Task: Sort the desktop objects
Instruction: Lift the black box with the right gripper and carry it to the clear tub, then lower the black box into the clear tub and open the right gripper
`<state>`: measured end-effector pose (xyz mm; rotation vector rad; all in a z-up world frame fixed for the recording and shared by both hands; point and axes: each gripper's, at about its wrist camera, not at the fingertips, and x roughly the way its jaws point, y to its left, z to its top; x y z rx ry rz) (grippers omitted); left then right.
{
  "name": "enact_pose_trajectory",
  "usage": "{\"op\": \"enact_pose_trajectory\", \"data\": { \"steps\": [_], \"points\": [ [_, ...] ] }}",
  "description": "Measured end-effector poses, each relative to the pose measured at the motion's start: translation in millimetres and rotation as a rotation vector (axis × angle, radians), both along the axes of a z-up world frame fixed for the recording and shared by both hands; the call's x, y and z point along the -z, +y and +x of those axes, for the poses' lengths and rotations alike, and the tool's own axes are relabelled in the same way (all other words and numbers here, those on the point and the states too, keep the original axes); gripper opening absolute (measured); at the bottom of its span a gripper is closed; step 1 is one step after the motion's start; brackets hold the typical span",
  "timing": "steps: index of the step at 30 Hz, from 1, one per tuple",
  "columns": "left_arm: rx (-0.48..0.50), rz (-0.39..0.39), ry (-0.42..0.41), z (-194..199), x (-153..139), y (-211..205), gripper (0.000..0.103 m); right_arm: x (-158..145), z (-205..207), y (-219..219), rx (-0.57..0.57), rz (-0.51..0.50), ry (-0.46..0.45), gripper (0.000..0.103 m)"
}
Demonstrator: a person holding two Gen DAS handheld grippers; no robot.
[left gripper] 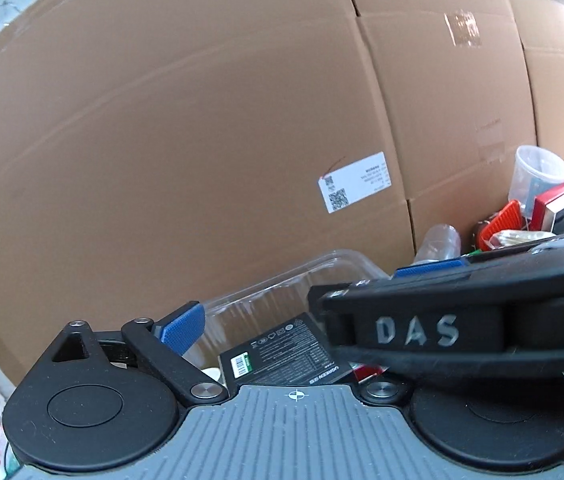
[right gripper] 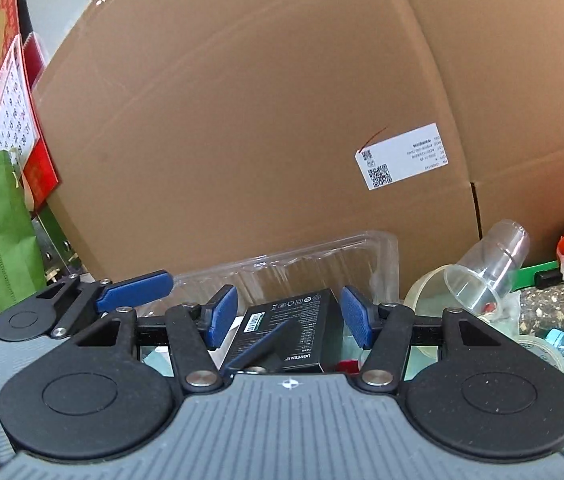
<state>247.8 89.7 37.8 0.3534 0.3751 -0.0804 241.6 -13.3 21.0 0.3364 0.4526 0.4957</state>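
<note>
Right gripper (right gripper: 288,316) fingers spreading wide around black rectangular cardboard box (right gripper: 302,332), not gripping | box lying before clear plastic clamshell tray (right gripper: 322,256) | left gripper (left gripper: 302,292) fingers released | box seeming light, stiff, slick; pinching its long sides looking best

black linkages, blue ribbed fingers (right gripper: 222,316)

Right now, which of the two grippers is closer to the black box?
Right. The right gripper has the black box between its open fingers, not yet touching. The left gripper, also open, sits beside it to the left, slightly off the box.
</note>
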Motion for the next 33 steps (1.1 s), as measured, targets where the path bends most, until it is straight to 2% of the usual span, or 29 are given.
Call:
{"op": "enact_pose_trajectory", "data": {
  "steps": [9, 14, 19, 27, 33],
  "points": [
    [-0.019, -0.091, -0.063, -57, -8, -5, 0.103, -22, -42, -21, -0.003, -0.02, -0.078, 0.067],
    [-0.021, -0.121, -0.066, -84, -8, -21, 0.103, -33, -64, -34, 0.017, -0.037, -0.113, 0.067],
    [-0.067, -0.144, -0.047, -99, -4, -28, 0.103, -42, -86, -49, 0.025, -0.037, -0.138, 0.066],
    [-0.144, -0.268, -0.01, -123, -6, -15, 0.103, -37, -109, -76, 0.036, -0.044, -0.145, 0.067],
    [-0.162, -0.302, 0.011, -129, -3, -20, 0.103, -25, -126, -100, 0.056, -0.075, -0.14, 0.07]
  ]
}}
